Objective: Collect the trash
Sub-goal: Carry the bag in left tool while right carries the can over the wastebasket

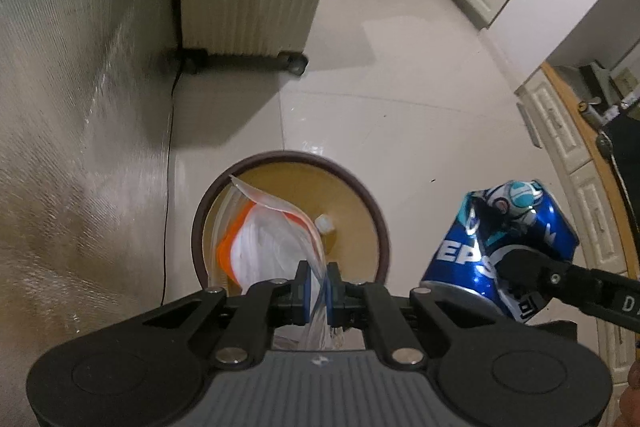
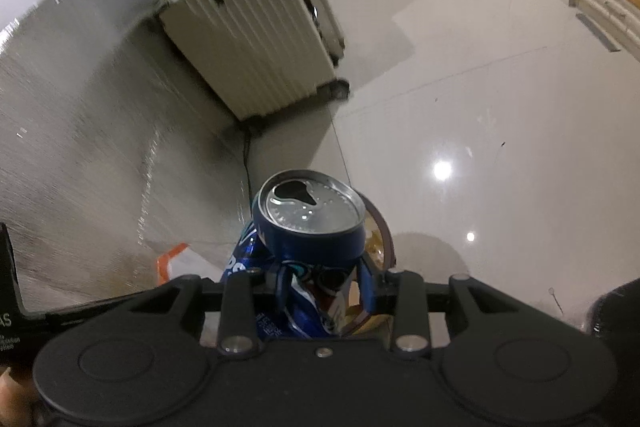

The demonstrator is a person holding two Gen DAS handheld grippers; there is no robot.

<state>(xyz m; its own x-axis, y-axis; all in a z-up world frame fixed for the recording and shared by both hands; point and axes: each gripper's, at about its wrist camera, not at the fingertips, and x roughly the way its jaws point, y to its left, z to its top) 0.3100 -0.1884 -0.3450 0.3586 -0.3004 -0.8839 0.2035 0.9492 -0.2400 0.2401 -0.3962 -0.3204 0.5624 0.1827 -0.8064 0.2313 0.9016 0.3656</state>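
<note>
Pepsi can (image 2: pixel 310 227), crushed, mouth end toward 12 o'clock, sits clamped in your down-tilted right gripper (image 2: pixel 322 285); your left gripper (image 1: pixel 318 287) pinches a plastic bag (image 1: pixel 272 243) over the bin (image 1: pixel 376 223).

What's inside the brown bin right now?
The brown bin shows a tan inner wall and a small white-capped item. The clear plastic bag, pinched in the left tongs, covers the rest.
</note>
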